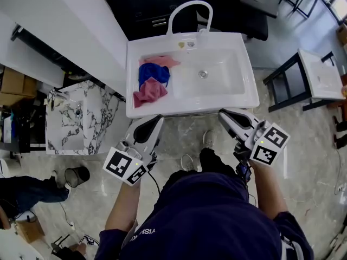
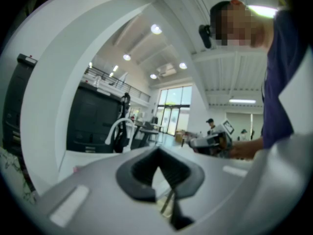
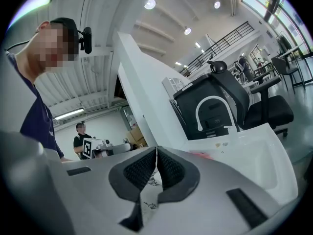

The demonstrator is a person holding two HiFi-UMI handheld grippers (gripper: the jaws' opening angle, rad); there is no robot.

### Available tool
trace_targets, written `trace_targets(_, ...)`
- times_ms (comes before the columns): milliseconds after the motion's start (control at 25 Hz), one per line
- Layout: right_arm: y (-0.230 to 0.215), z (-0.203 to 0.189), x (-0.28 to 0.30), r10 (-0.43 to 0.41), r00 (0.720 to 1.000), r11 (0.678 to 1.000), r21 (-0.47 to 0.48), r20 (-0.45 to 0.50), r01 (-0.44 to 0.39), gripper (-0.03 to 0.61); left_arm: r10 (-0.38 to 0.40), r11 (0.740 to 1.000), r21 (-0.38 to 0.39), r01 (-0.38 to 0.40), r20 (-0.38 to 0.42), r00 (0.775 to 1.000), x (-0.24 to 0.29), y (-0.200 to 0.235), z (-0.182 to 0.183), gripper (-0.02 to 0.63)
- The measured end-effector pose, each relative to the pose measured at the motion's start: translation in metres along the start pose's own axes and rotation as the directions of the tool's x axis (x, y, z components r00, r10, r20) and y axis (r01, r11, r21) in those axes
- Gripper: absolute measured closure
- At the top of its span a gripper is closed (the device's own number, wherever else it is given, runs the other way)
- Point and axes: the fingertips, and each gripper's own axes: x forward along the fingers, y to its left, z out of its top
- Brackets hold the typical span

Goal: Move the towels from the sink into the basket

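Three towels lie in the left half of the white sink [image 1: 238,85]: a light pink one [image 1: 161,62] at the back, a blue one [image 1: 153,73] in the middle and a darker pink one [image 1: 149,91] in front. Just short of the sink's front rim, my left gripper [image 1: 156,121] and right gripper [image 1: 223,114] are both shut and hold nothing. The left gripper view shows shut pads [image 2: 157,153] and the right gripper view shows the same [image 3: 156,155], with a strip of pink towel [image 3: 200,154] beyond them. No basket is in view.
A white arched faucet [image 1: 190,8] stands at the sink's back rim. A marble-patterned sink [image 1: 81,115] sits to the left, with a small dark bin [image 1: 76,175] on the floor near it. At the right a black stand [image 1: 287,83] carries another white basin [image 1: 320,75], and an office chair [image 1: 244,15] stands behind.
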Motion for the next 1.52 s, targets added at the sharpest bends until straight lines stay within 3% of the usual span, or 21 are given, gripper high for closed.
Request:
trace_targets(880, -0.163, 0.061, 0.038, 0.122, 0.991, 0.992, 0.051, -0.048, -0.119, 0.569, 0.148, 0.989, -0.003, -0.148, -0.057, 0.987, 0.157, 0.057, 0.012, 0.612)
trace_targets(1520, -0.217, 0.064, 0.046, 0.161, 0.984, 0.985, 0.079, -0.076, -0.155, 0.569, 0.19, 0.981, -0.006, -0.192, -0.088, 0.978, 0.209, 0.066, 0.011, 0.612)
